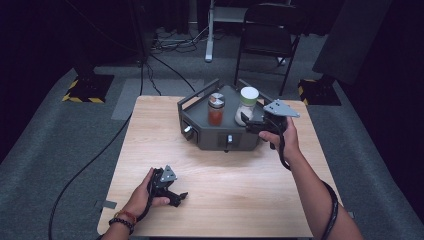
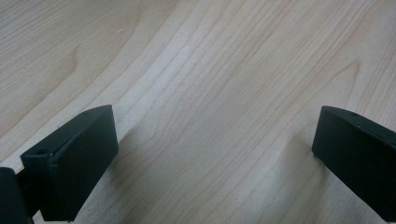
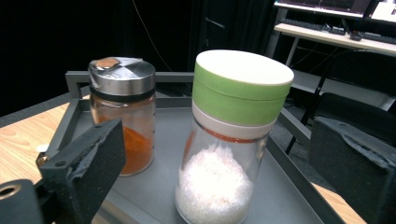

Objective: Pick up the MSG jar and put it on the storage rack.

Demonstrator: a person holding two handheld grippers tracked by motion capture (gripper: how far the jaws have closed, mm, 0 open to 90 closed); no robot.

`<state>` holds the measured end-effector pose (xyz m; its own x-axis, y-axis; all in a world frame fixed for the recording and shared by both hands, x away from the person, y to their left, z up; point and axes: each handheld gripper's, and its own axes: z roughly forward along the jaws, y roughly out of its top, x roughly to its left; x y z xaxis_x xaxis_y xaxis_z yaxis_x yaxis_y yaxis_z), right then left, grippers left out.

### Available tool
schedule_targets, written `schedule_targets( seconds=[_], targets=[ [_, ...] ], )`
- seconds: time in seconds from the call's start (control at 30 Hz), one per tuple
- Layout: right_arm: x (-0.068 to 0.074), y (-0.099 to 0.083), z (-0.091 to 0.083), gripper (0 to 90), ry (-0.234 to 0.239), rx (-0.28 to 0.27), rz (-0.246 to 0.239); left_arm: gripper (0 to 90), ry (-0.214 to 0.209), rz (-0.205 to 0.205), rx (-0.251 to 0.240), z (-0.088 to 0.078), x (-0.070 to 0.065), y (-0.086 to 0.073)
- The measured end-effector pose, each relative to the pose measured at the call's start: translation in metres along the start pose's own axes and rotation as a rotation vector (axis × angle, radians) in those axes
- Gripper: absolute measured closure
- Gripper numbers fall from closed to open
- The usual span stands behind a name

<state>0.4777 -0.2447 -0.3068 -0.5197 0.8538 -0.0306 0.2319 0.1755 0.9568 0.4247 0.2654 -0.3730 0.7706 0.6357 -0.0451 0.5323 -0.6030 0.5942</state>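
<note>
Right tongs (image 1: 248,121): apart, either side of the salt jar (image 3: 229,140), not clamped.
Salt jar: upright on grey tray (image 1: 200,117), right of spice jar (image 1: 216,109).
Left tongs (image 1: 175,197): apart over bare tabletop (image 1: 240,195).
Behind: folding chair (image 1: 267,35).

A dark recording studio or lab set up for filming tabletop work.

Black curtains close off the far and side walls, and grey carpet (image 1: 60,130) covers the floor. Black cables (image 1: 95,155) trail across it on the left. Stand bases edged with yellow-and-black hazard tape (image 1: 87,90) sit far left and far right. A black folding chair (image 1: 267,35) waits behind the light wooden table (image 1: 225,200), and the right gripper view catches a far desk with keyboards (image 3: 327,28).
</note>
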Motion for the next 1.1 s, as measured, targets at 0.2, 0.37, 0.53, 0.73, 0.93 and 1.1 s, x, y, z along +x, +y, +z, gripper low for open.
schedule_targets(
  seconds=[0.2, 0.37, 0.53, 0.73, 0.93, 1.1],
  targets=[
    [0.002, -0.009, -0.012, 4.4, 0.007, -0.02, -0.022, 0.2, 0.0, 0.0, 0.0, 0.0, 0.0, 0.0],
    [0.006, -0.021, -0.019, 4.4, 0.028, -0.003, -0.038, 0.2, 0.0, 0.0, 0.0, 0.0, 0.0, 0.0],
    [0.008, -0.031, -0.024, 4.4, 0.035, 0.013, -0.037, 0.2, 0.0, 0.001, 0.0, 0.0, 0.0, 0.0],
    [0.013, -0.044, -0.031, 4.4, 0.043, 0.031, -0.051, 0.1, 0.0, 0.0, 0.0, 0.0, 0.0, 0.0],
    [0.016, -0.055, -0.036, 4.3, 0.06, 0.051, -0.075, 0.2, 0.0, 0.0, 0.0, 0.0, 0.0, 0.0],
    [0.019, -0.062, -0.038, 4.3, 0.071, 0.066, -0.08, 0.2, 0.0, -0.001, -0.001, 0.0, 0.0, 0.0]
  ],
)
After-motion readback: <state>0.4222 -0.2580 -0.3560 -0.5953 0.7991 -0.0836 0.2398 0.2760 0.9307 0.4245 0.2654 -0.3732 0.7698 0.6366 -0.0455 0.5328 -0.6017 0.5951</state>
